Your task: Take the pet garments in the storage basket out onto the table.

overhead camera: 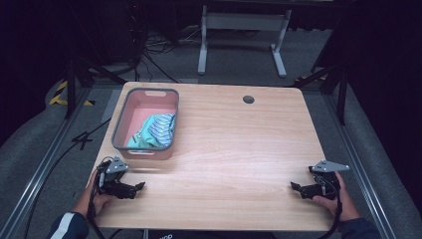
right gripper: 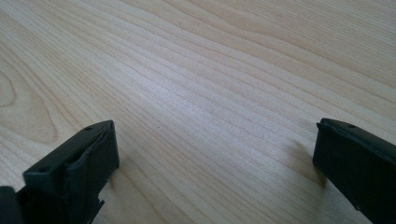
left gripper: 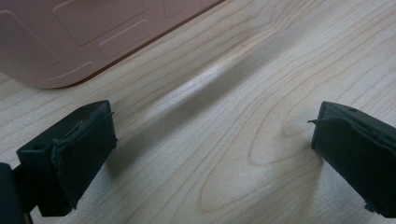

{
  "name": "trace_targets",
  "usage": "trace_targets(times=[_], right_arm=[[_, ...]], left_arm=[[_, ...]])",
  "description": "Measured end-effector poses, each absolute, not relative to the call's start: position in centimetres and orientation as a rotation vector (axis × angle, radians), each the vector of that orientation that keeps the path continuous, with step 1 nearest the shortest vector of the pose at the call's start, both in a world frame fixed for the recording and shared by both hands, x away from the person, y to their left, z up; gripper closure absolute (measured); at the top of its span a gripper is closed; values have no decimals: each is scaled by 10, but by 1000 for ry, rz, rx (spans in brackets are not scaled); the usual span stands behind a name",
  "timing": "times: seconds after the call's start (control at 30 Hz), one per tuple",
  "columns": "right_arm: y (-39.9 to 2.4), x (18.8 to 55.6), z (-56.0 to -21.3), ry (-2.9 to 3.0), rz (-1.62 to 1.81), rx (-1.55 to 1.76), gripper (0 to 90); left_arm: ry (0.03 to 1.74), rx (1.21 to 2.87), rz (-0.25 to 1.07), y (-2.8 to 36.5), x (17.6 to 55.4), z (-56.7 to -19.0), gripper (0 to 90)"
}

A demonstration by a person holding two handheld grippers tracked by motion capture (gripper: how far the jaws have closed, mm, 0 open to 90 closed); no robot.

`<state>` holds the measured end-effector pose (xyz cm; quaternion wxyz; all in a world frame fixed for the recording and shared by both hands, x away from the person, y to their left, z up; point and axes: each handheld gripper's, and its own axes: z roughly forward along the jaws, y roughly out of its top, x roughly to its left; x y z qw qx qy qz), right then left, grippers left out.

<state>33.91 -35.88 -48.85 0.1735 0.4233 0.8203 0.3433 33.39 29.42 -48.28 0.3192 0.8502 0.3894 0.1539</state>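
**Both grippers idle at the near edge, cloth waiting in the basket**

Black jaws of the left gripper (left gripper: 210, 158) stand wide apart just over bare wood, nothing between them, with the pink wall of the basket (left gripper: 84, 37) close ahead in the left gripper view. From the high view, that left gripper (overhead camera: 142, 185) rests near the front left corner of the table (overhead camera: 239, 149), just in front of the basket (overhead camera: 145, 149). The right gripper (overhead camera: 293, 186) sits well apart at the front right, released too, its jaws spread over plain wood grain.

Crumpled teal and striped cloth (overhead camera: 152, 130) lies inside the basket, toward its near end.

Judging from here, the risk is in the reach: the basket walls are high and the basket looks light, so a jaw coming in low could catch the rim and shove or tip it. A shallow pinch on the cloth may lift only one loose fold.
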Motion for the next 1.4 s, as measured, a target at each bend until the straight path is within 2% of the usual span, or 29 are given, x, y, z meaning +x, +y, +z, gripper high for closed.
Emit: trace_targets(times=[0.33, 0.57, 0.67, 0.7, 0.77, 0.8, 0.87, 0.97, 1.17, 1.4], right_arm=[[-359, 339, -489, 2324, 974, 1204, 7], [-358, 339, -489, 2322, 974, 1205, 7], [-358, 339, -489, 2322, 974, 1205, 7], [-358, 339, -489, 2322, 973, 1205, 7], [-358, 339, -489, 2322, 973, 1206, 7], [-358, 339, -489, 2322, 973, 1205, 7], [-358, 339, -489, 2322, 973, 1206, 7], [-358, 339, -489, 2322, 973, 1206, 7], [-358, 339, -489, 2322, 974, 1206, 7], [-358, 339, -489, 2322, 973, 1206, 7]], left_arm=[[1021, 2236, 399, 295, 331, -483, 6], [1016, 2268, 349, 296, 331, -480, 20], [1011, 2286, 346, 296, 330, -477, 95], [998, 2298, 343, 296, 330, -474, 95], [988, 2309, 345, 297, 328, -470, 220], [982, 2300, 355, 298, 327, -465, 154], [963, 2284, 354, 301, 325, -456, 210], [963, 2275, 378, 302, 323, -447, 185], [940, 2237, 419, 308, 319, -413, 197], [922, 2237, 454, 302, 340, -369, 161]])
